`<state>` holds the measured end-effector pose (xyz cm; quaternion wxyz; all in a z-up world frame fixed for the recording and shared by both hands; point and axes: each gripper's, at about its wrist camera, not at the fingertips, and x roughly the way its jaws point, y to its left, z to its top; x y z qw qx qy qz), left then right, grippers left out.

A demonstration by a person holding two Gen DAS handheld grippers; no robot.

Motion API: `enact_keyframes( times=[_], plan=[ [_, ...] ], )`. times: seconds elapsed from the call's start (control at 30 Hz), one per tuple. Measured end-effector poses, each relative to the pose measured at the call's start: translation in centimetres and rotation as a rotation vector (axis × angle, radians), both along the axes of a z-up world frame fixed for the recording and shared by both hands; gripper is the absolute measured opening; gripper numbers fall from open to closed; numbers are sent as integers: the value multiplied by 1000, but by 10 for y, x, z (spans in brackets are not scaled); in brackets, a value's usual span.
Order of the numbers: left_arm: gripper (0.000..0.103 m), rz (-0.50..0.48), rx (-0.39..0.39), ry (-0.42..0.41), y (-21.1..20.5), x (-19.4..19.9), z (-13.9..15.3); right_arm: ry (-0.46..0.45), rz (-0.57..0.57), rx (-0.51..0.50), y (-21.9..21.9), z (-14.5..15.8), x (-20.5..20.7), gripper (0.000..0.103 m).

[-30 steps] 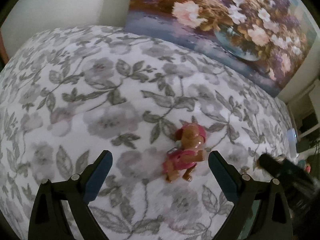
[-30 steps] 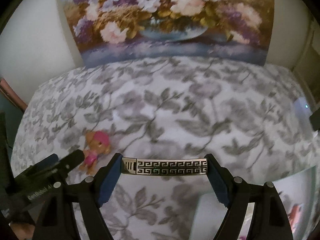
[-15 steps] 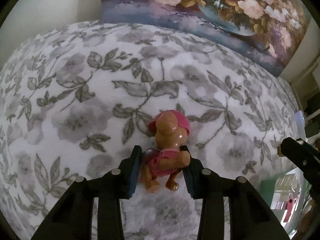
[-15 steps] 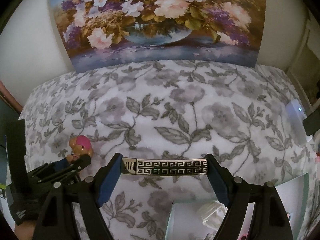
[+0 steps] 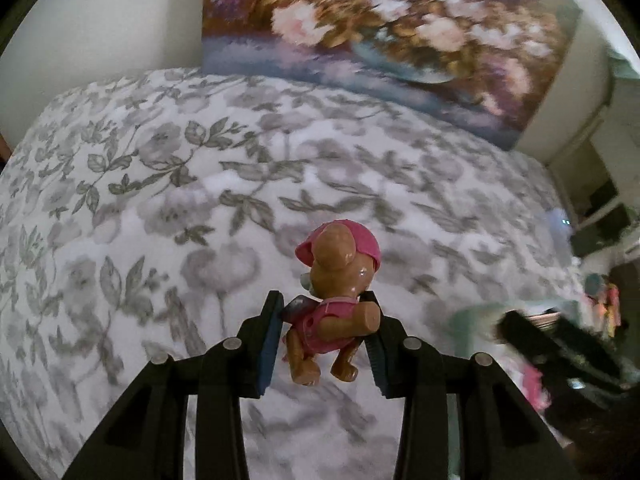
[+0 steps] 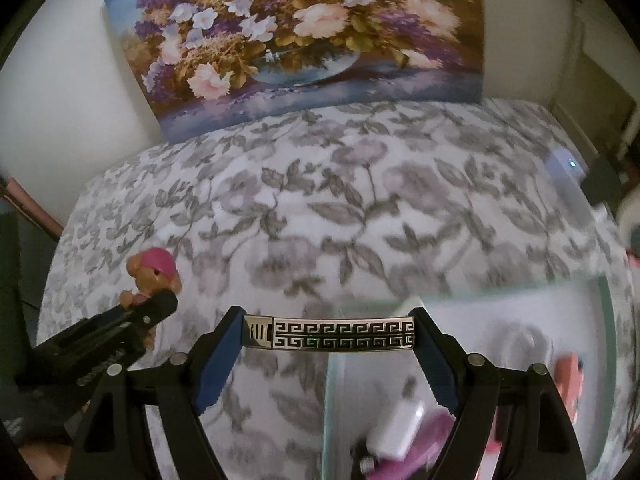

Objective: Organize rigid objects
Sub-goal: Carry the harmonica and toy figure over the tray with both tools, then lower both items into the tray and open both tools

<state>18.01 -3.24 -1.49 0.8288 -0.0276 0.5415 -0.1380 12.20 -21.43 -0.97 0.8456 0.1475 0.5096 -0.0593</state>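
Observation:
A brown toy dog (image 5: 332, 300) in a pink cap and pink suit hangs just above the flowered bedspread (image 5: 160, 200). My left gripper (image 5: 323, 314) is shut on its body, with head and legs sticking out. In the right wrist view the same toy dog (image 6: 154, 270) shows at the left, above the left gripper (image 6: 132, 320). My right gripper (image 6: 330, 334) is shut on a flat metal bar (image 6: 340, 332) with a black key pattern, its pads pressing on the bar's two ends. The right gripper (image 5: 560, 348) appears as a dark blur in the left wrist view.
A clear bin (image 6: 600, 280) lies on the bed below and right of the metal bar, holding a white item (image 6: 396, 428) and pink things. A flower painting (image 6: 312, 32) leans on the wall behind the bed. Furniture stands past the bed's right edge.
My left gripper closed on the toy dog and lifted it off the bedspread. Both grippers shifted toward the clear bin, which now fills more of the right wrist view. The bar stays gripped.

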Motion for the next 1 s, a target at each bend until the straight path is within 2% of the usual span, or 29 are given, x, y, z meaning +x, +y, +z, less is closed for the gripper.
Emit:
enact_keyframes(
  times=[0.2,0.43,0.7,1.0],
  plan=[
    [40,-50,-49,-16,-23,-53,25,7,-55,33,-20,10,-51,84],
    [40,-114,-83,4,-57,-100,28,29,-140,26,-57,10,-104,84],
    [40,-242,-37,37,-113,-147,12,100,-206,8,-96,-9,-145,84],
    [41,-295,-34,115,-147,-159,-19,165,-260,13,-123,-31,-168,84]
  ],
)
